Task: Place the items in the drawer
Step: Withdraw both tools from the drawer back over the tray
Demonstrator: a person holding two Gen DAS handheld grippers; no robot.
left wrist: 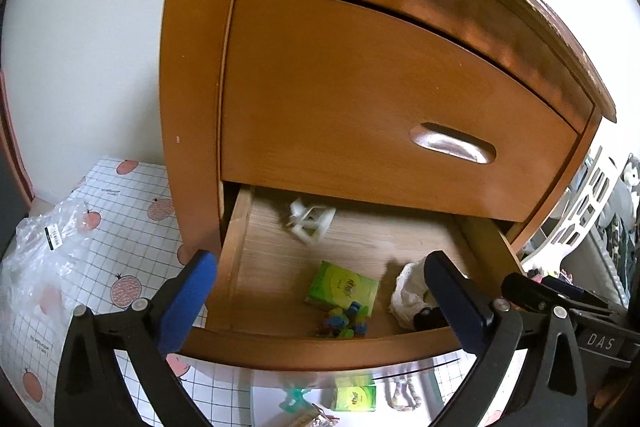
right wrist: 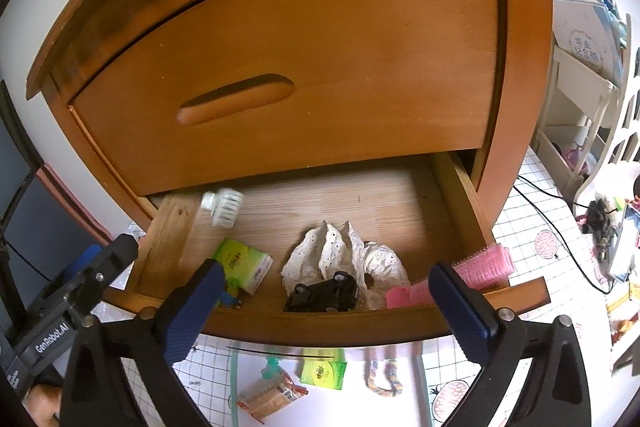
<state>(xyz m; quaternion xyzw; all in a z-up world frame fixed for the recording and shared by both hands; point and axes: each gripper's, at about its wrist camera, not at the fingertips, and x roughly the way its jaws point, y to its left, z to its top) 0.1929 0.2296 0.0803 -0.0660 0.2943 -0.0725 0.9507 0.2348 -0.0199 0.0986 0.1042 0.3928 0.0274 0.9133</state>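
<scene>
Blue-padded fingers of both grippers frame each view, spread to their widest with nothing between them; the left gripper (left wrist: 320,291) and the right gripper (right wrist: 328,299) both hover at the front lip of the pulled-out lower wooden drawer (right wrist: 320,327) of an orange-brown bedside cabinet (left wrist: 360,87), whose upper drawer stands shut at twelve o'clock.

Much of the job looks done, by this evidence: on the drawer floor lie a green tissue packet (left wrist: 342,289), a cluster of small coloured toy blocks (left wrist: 344,321) just in front of it, a white plastic hair claw (right wrist: 222,207) blurred at eleven o'clock, a crumpled cream eyelet-lace cloth (right wrist: 344,259) at centre, and a black toy car (right wrist: 322,293) resting against the cloth; pink bristled hair rollers (right wrist: 452,279) sit at three o'clock, perched at the drawer's right front corner.

Several items appear to remain on the grid-and-fruit-patterned floor mat (left wrist: 132,211) below, at six o'clock: a second green tissue packet (right wrist: 324,367), an orange-and-white snack wrapper (right wrist: 272,397), a pastel braided loop (right wrist: 384,379) and a teal plastic piece (right wrist: 272,367).

Legible writing: "GenRobot.AI" on the left gripper's body in the right wrist view; "DAS" on the right gripper's body in the left wrist view; print on the packets is too small to read.
</scene>
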